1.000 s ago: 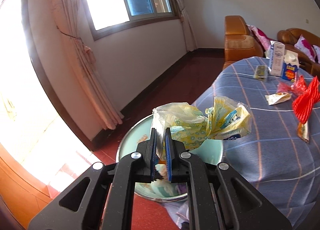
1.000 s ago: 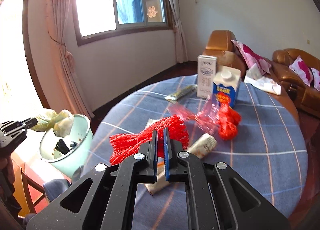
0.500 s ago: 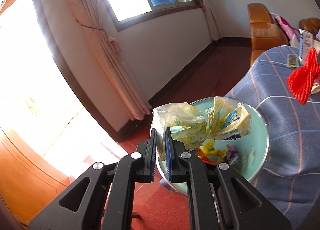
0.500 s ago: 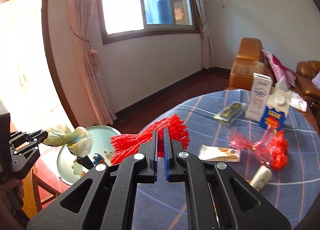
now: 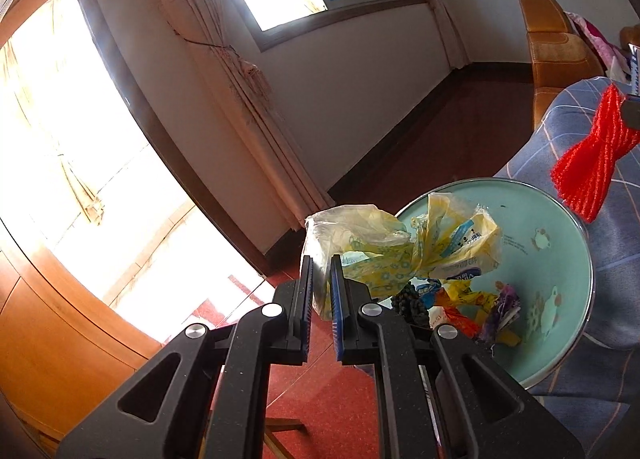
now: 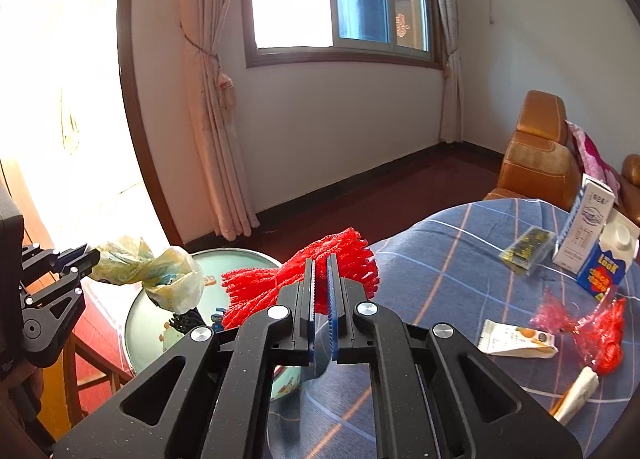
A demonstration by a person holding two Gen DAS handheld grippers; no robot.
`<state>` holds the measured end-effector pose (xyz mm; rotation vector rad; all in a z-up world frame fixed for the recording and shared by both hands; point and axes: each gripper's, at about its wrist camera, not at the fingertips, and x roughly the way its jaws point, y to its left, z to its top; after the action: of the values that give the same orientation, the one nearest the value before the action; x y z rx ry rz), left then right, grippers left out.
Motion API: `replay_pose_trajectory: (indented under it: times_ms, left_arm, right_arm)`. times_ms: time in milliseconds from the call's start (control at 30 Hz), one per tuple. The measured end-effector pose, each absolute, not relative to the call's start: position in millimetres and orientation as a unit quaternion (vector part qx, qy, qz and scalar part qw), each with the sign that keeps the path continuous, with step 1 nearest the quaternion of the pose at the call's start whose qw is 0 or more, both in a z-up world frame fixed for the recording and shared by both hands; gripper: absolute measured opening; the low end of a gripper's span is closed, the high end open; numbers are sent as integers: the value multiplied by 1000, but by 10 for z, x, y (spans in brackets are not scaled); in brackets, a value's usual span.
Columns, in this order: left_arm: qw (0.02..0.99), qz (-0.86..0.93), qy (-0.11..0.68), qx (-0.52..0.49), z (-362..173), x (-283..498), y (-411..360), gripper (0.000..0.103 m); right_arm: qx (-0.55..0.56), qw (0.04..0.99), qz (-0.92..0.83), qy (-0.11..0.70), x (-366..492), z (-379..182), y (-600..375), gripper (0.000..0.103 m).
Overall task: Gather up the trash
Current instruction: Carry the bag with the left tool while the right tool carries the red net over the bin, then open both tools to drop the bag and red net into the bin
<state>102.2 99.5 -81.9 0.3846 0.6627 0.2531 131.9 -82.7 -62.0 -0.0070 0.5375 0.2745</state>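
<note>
Bin (image 5: 560, 219) sits beside table (image 6: 460, 259); left gripper (image 5: 320, 291) clamps yellow bag (image 5: 400, 247) above it, right gripper (image 6: 321, 291) clamps red net (image 6: 340, 255) near its rim.

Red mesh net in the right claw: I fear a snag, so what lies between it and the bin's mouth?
Nothing: in the left wrist view, the red mesh net hangs over the teal bin rim, only air below it.

The crinkly plastic bag (image 5: 400, 247) looks thin and glossy. The red mesh netting (image 6: 336, 259) is rough, the bin (image 5: 560, 259) smooth-glazed.
</note>
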Motion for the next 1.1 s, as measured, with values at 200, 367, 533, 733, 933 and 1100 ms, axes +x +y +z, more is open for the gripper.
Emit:
replay_pose_trajectory:
  times_ms: [200,367,533,733,933,1100]
  left_arm:
    - [917,124,330,184,-870,1053,1038,8]
    - [917,125,331,184,-864,1058,1043,8]
    - [917,125,333,182,-859,1072,1064,8]
    - [917,121,334,180,-873,1077,1064,8]
    - [917,119,336,180,-876,1070,1062,8]
    - [917,118,336,181,-873,1070,1063,8]
  right_arm:
    - [-10,951,143,274,1390,-685,-714,6]
    - [-16,948,149,280,1413,-734,-634,6]
    - [-22,946,153,284,1424,-743,-565,6]
    - [-26,945,156,285,1428,-738,-531,6]
    - [-29,944,158,289,1438,-747,-516,6]
    - [-29,943,158,290,1439,-746,-506,6]
